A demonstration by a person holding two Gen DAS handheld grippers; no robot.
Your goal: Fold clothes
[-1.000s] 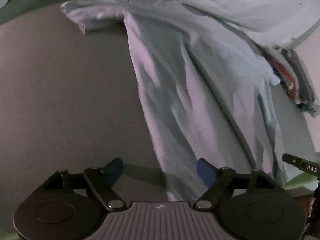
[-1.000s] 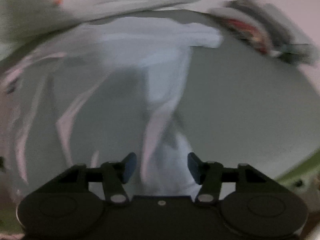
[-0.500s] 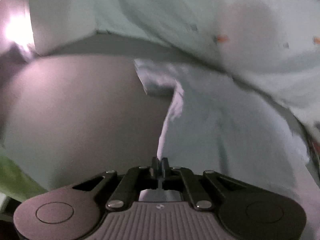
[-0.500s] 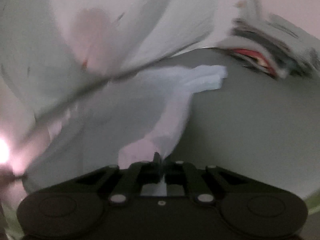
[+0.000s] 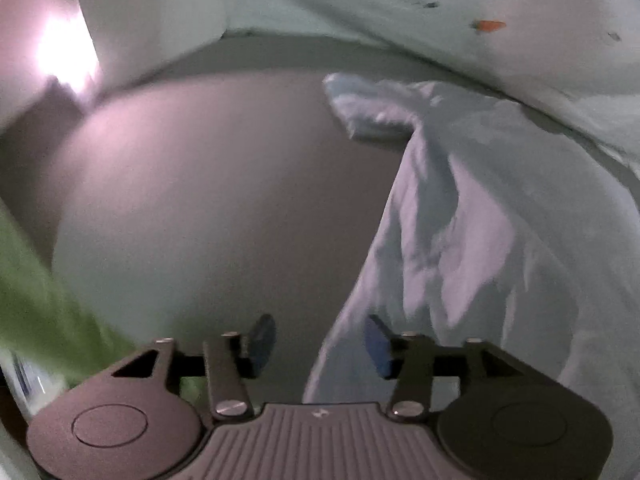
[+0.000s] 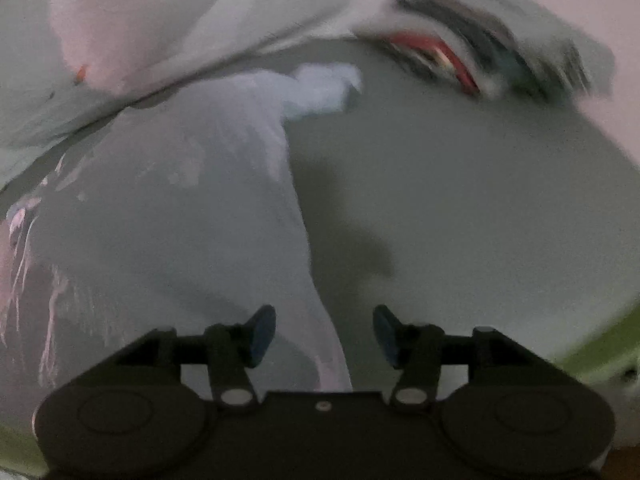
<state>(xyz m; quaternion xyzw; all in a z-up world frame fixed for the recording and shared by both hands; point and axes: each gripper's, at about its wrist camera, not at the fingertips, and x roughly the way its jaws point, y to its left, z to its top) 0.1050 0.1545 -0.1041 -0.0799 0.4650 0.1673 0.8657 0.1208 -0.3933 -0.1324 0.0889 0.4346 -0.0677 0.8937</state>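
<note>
With both sets of tongs, left (image 5: 318,340) and right (image 6: 324,334), opening and each pair's pads clear of the pale garment (image 5: 460,216) spread on the grey desk (image 5: 208,208), regrip each side hem squarely before folding.

a dim grey table (image 5: 208,200) with a green edge (image 6: 592,344), bright glare (image 5: 66,52) beyond it.

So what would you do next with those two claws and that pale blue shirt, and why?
Probably lift both claws clear and move toward the sleeves. The left claw and right claw are both opening, each with a hem corner of the pale blue shirt loose between its pads, and a sleeve sticks out unfolded.
</note>
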